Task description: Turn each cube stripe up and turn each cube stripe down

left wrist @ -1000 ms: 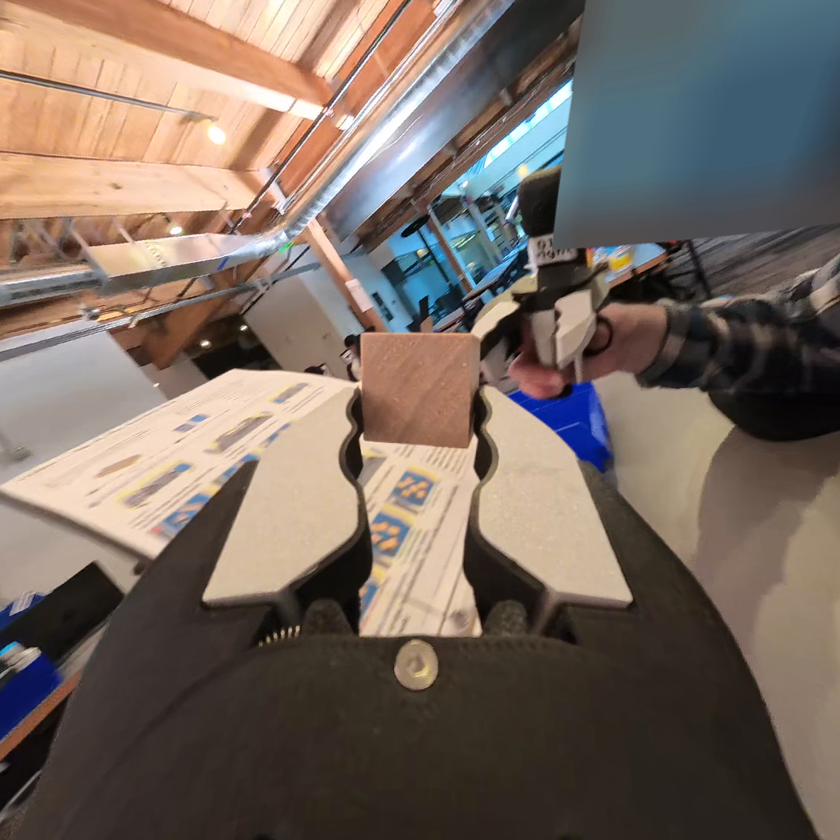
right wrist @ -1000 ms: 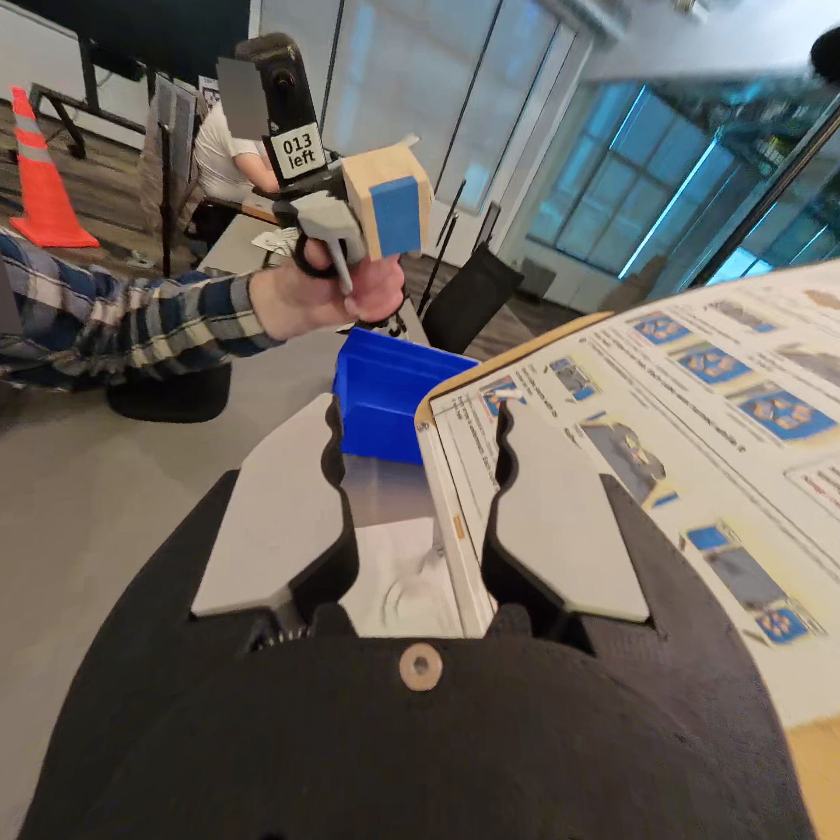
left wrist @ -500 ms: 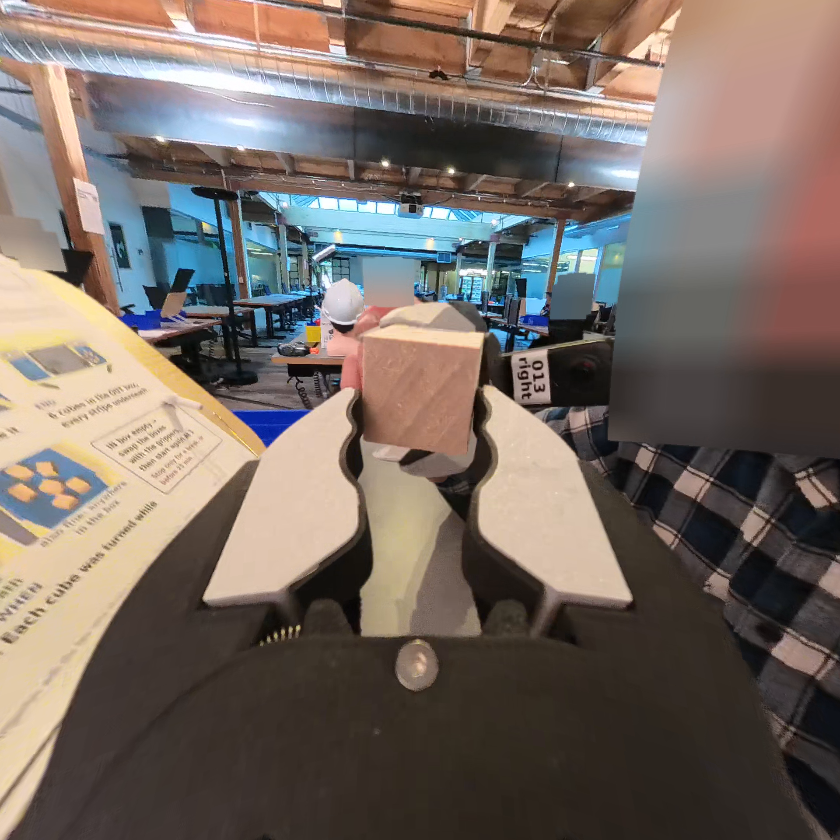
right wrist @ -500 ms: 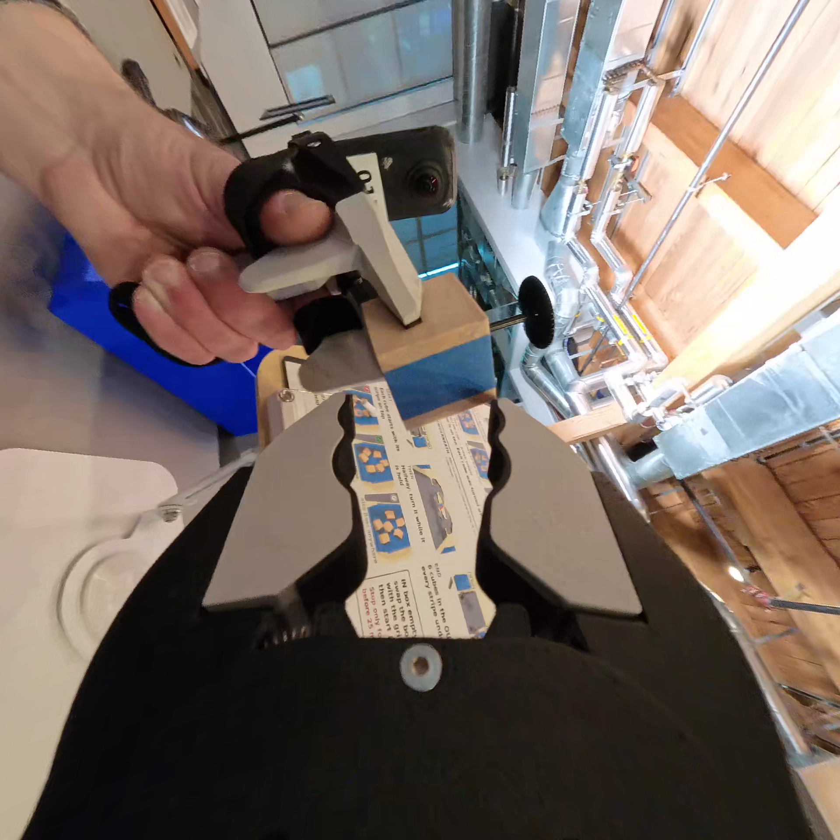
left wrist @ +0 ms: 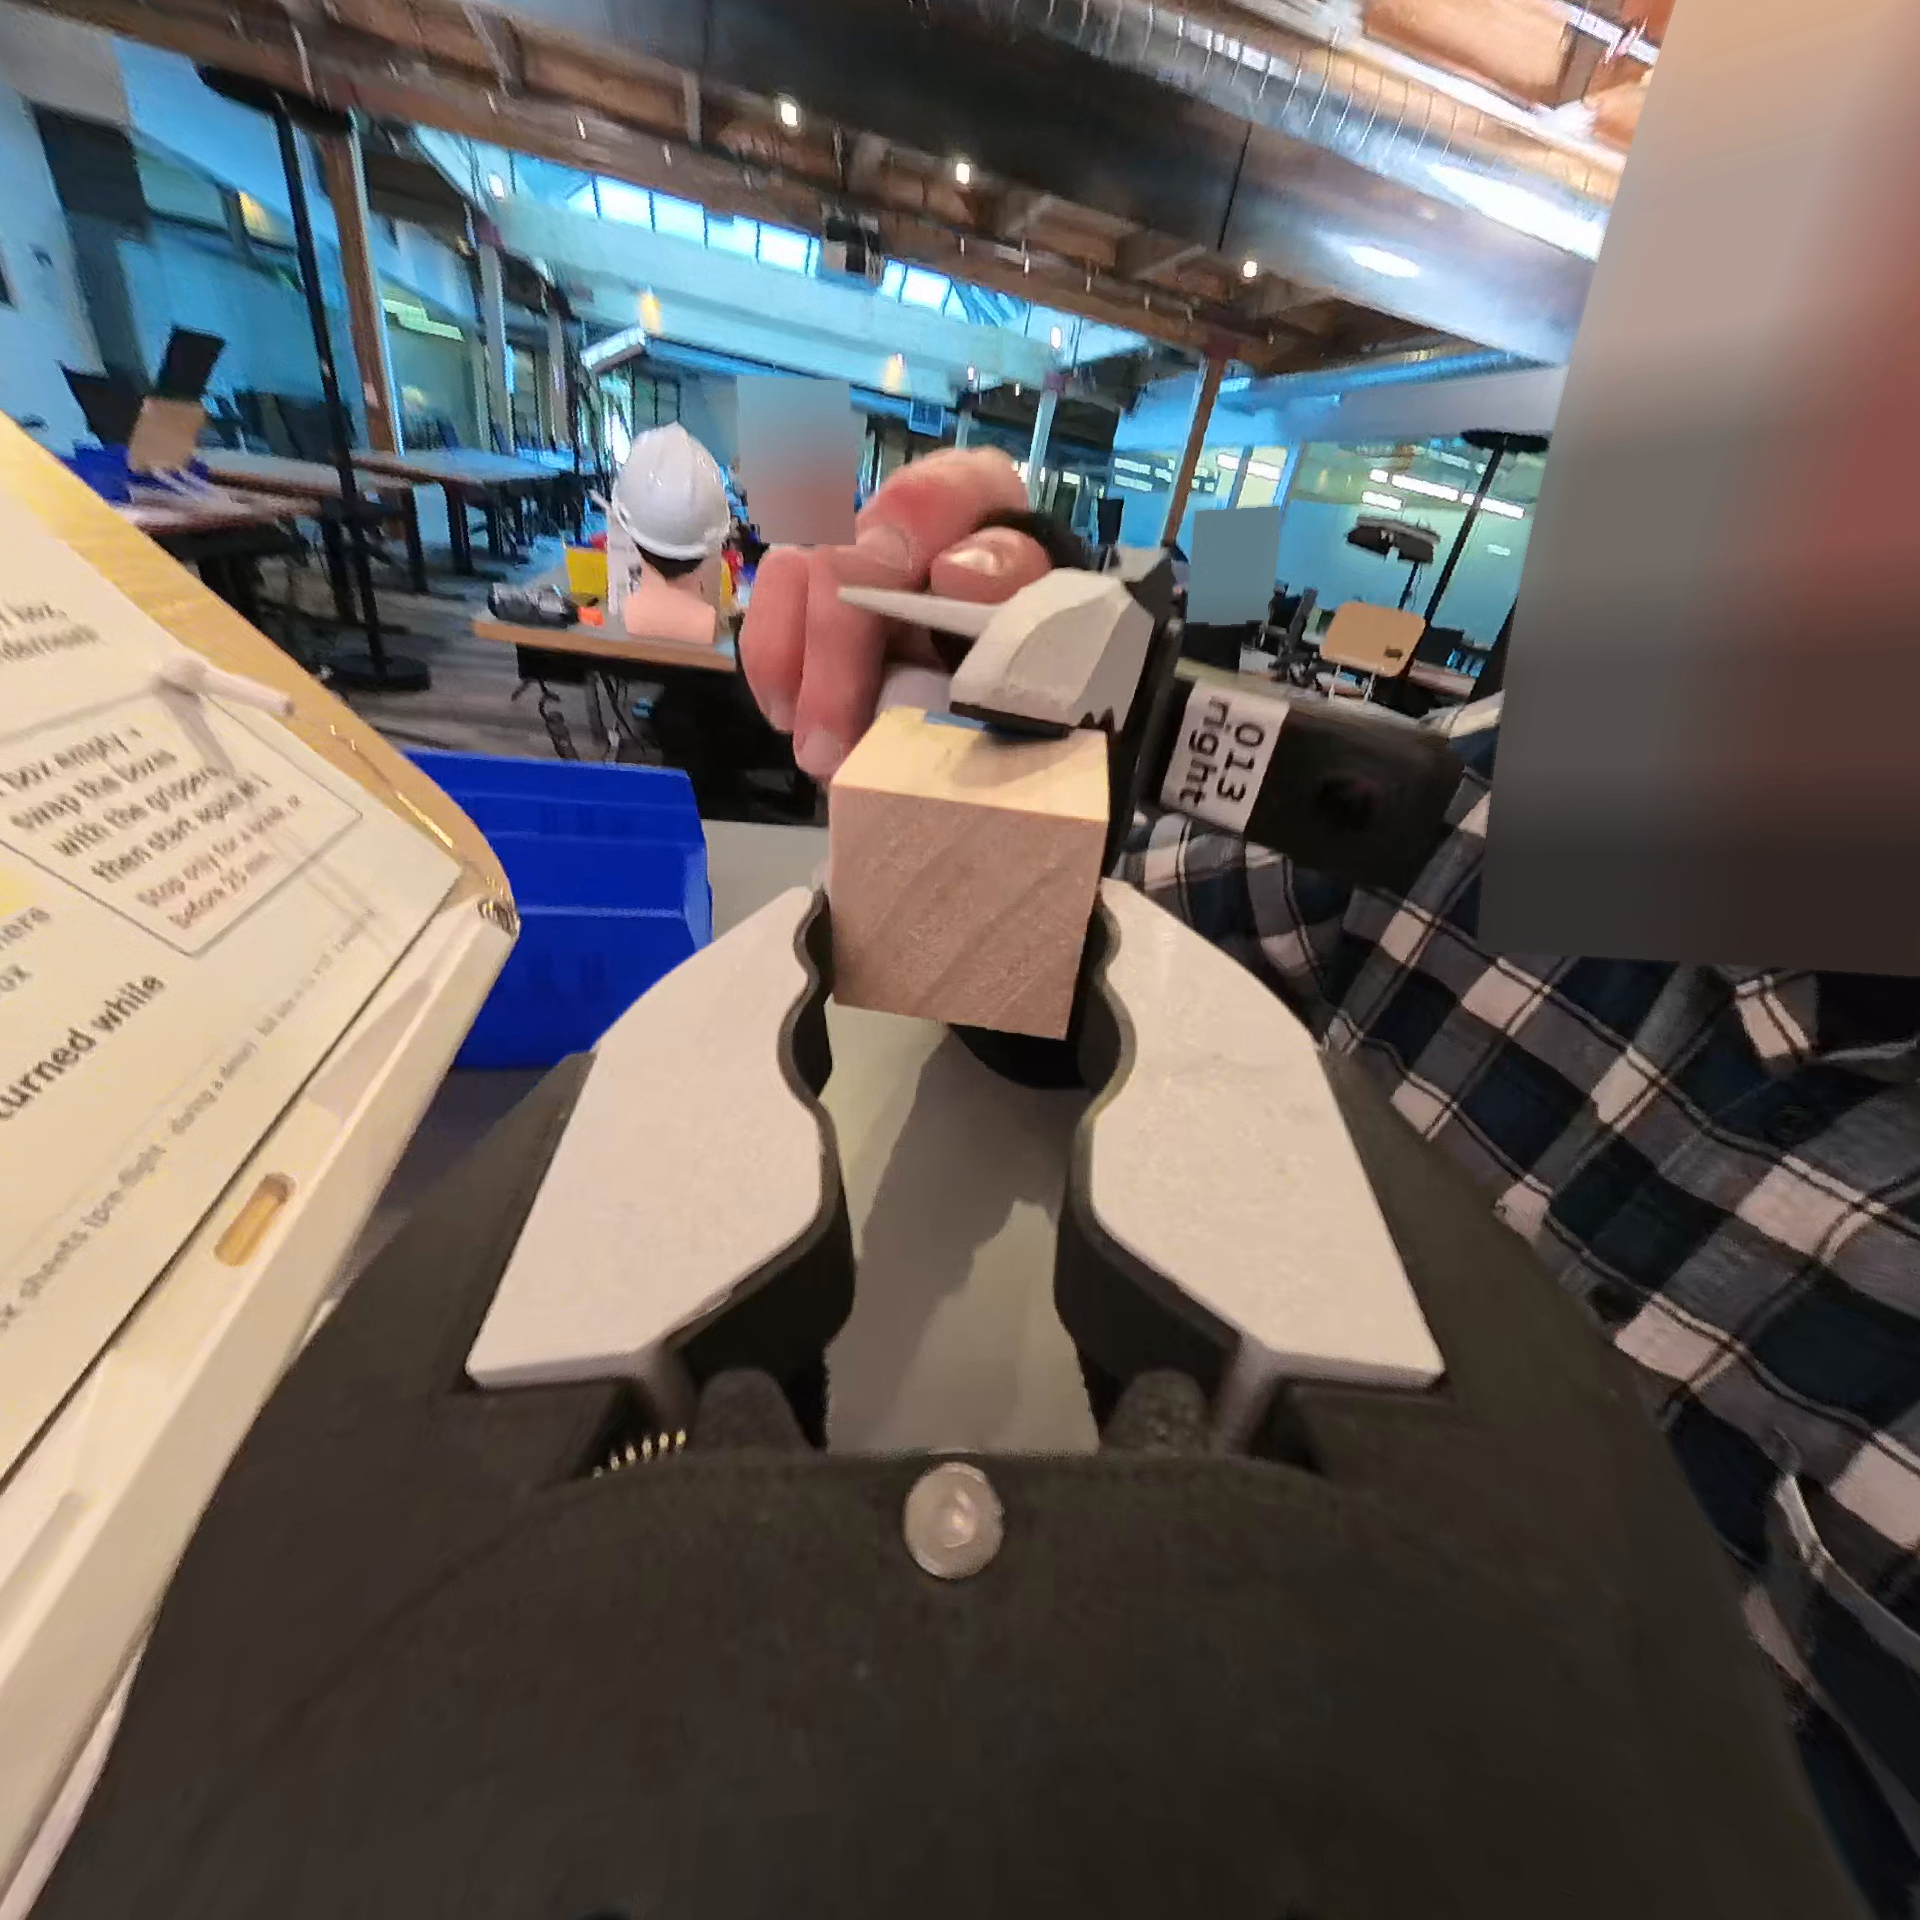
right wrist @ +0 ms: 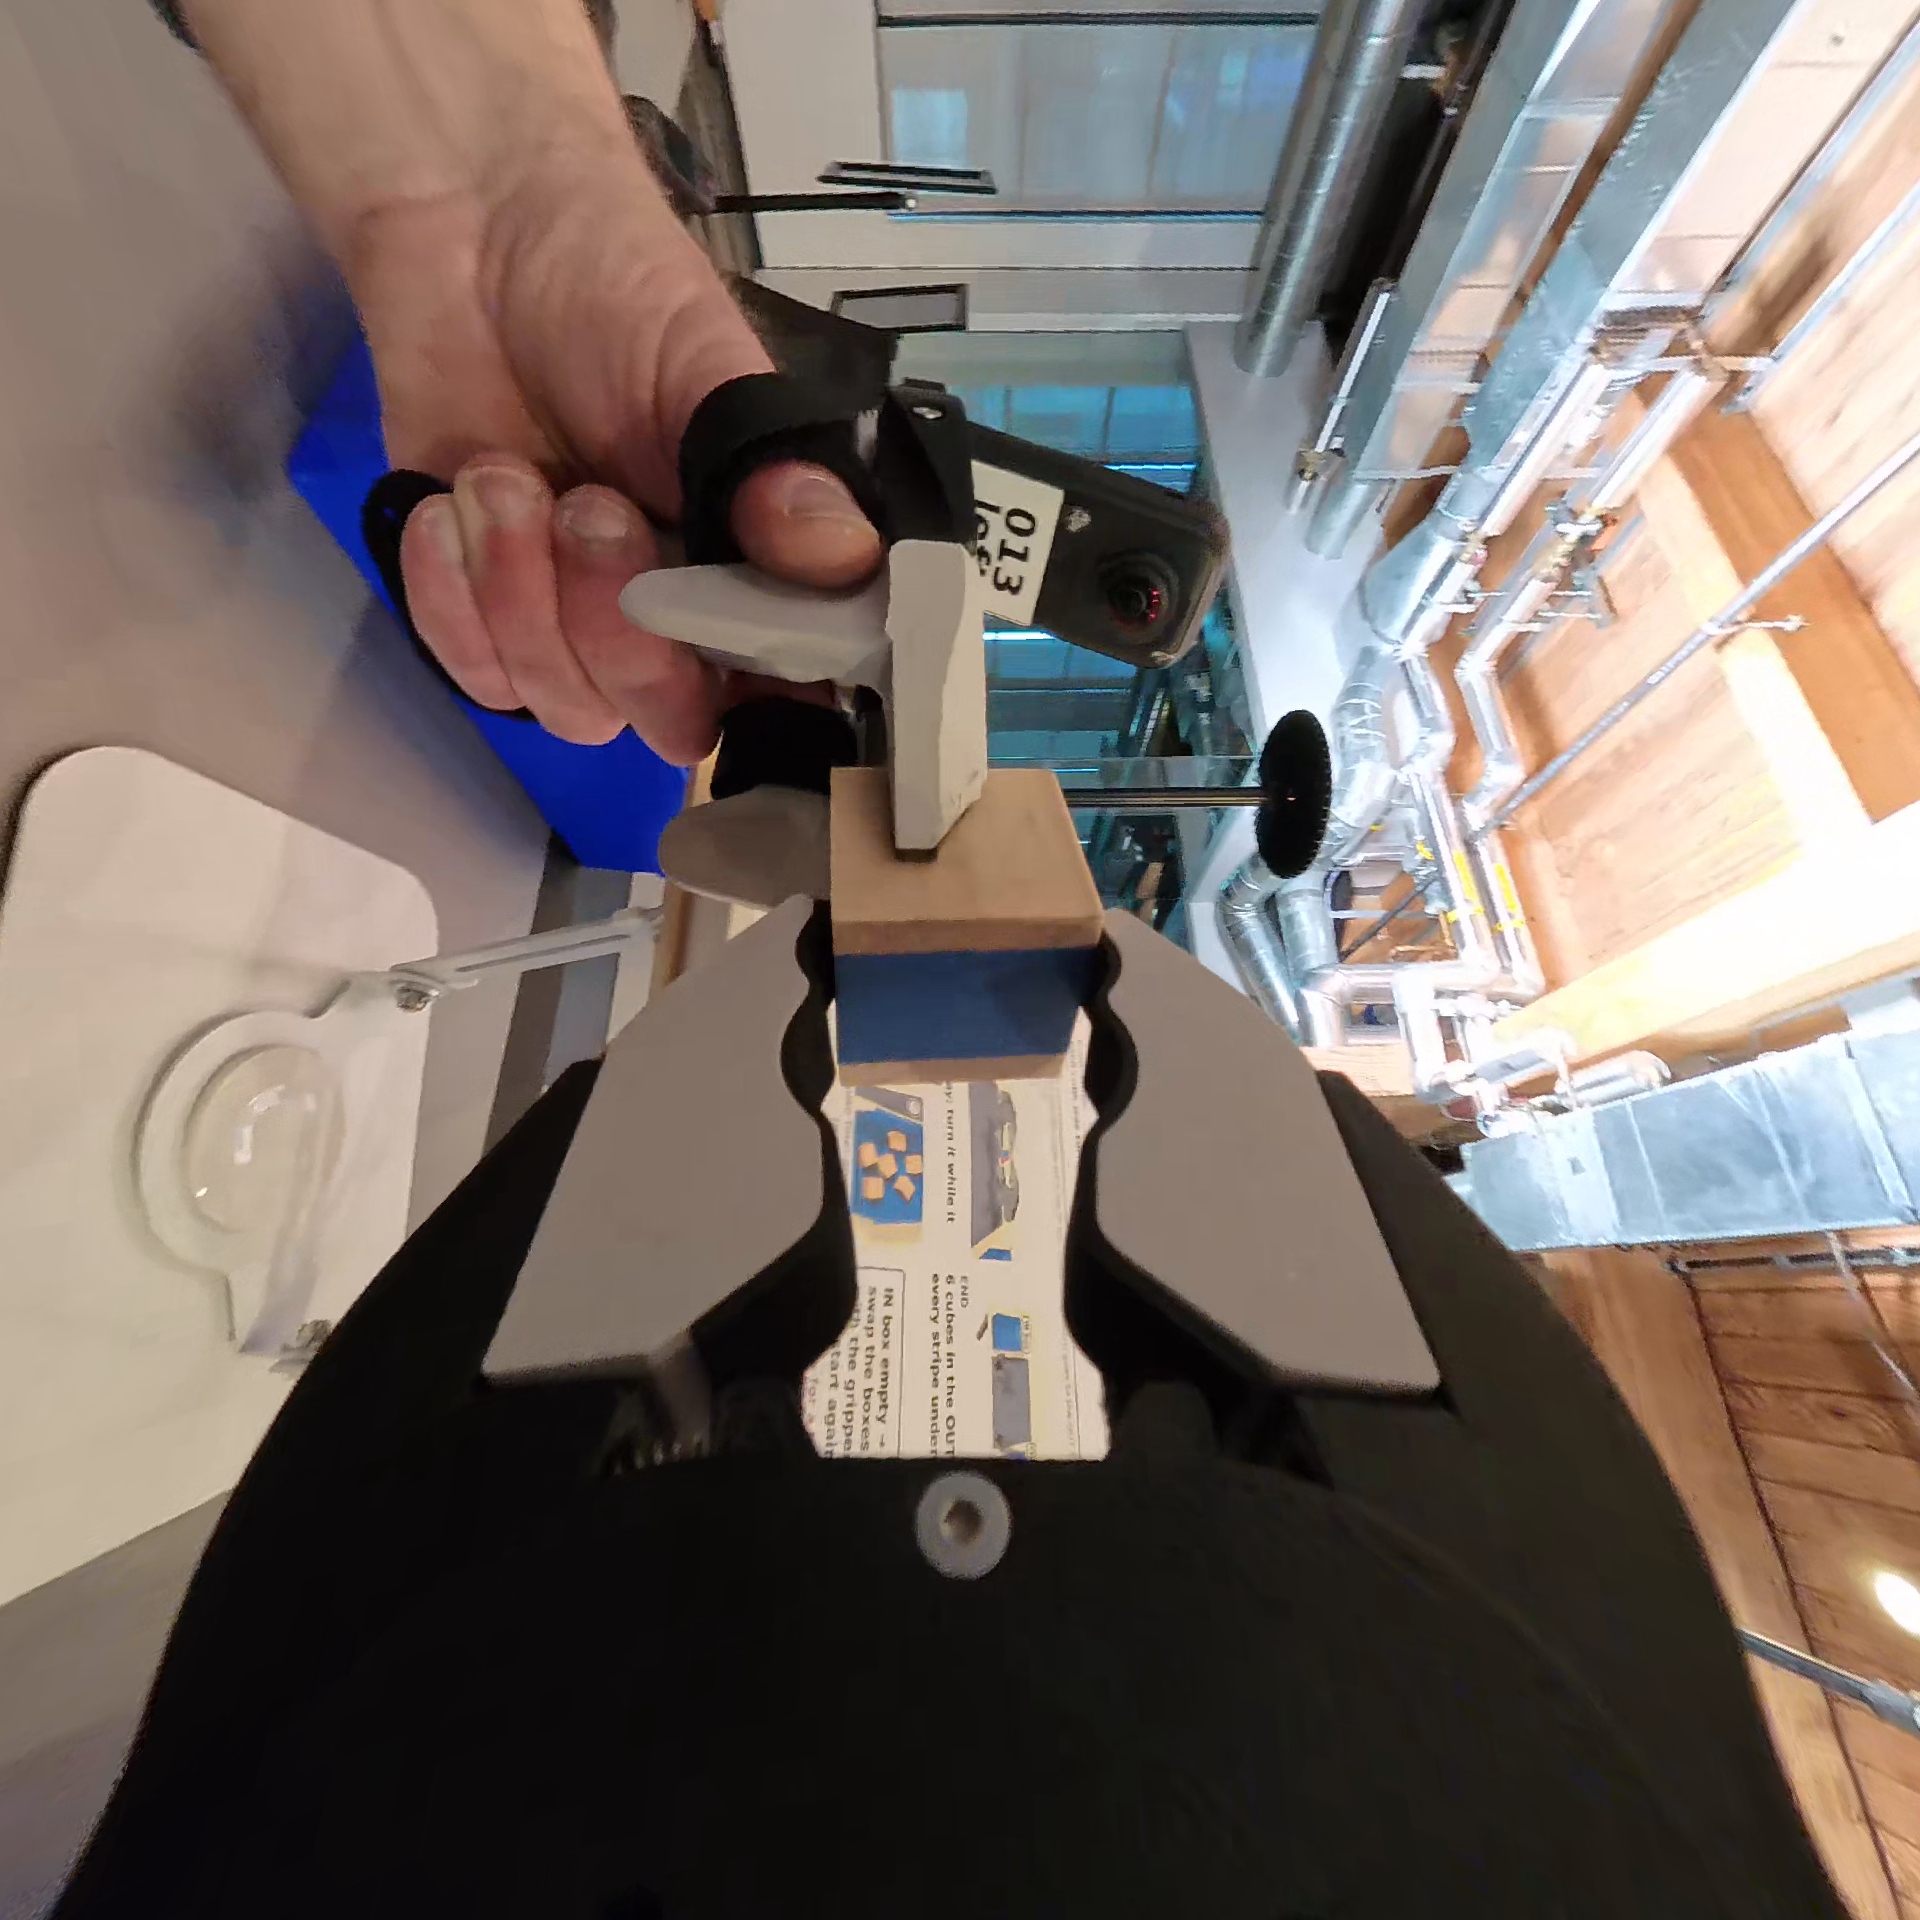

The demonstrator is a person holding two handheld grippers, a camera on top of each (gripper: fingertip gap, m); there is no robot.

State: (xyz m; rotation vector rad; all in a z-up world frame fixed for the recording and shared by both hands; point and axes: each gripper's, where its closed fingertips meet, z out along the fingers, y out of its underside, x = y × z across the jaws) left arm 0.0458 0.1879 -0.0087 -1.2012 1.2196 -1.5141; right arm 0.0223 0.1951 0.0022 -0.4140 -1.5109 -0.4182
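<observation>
Since the earlier frames our right gripper has narrowed its jaws and come up to the cube that the left one was carrying alone.

From the left wrist view, we have our left gripper clamped on the pale wooden cube with a blue stripe, grey fingers pressed to its two sides, held in the air. One finger of the right gripper lies across the cube's top, on the sliver of blue stripe. Behind and to the left sits a blue plastic bin; we cannot see inside it. A tilted printed instruction board crowds the left edge, and a plaid sleeve fills the right.

From the right wrist view, we grip the same cube at both sides, its blue stripe facing the camera. The left gripper's finger presses down on its top face. The blue bin shows only partly behind the hand. A white plate with a clear dome lies at the left edge.
</observation>
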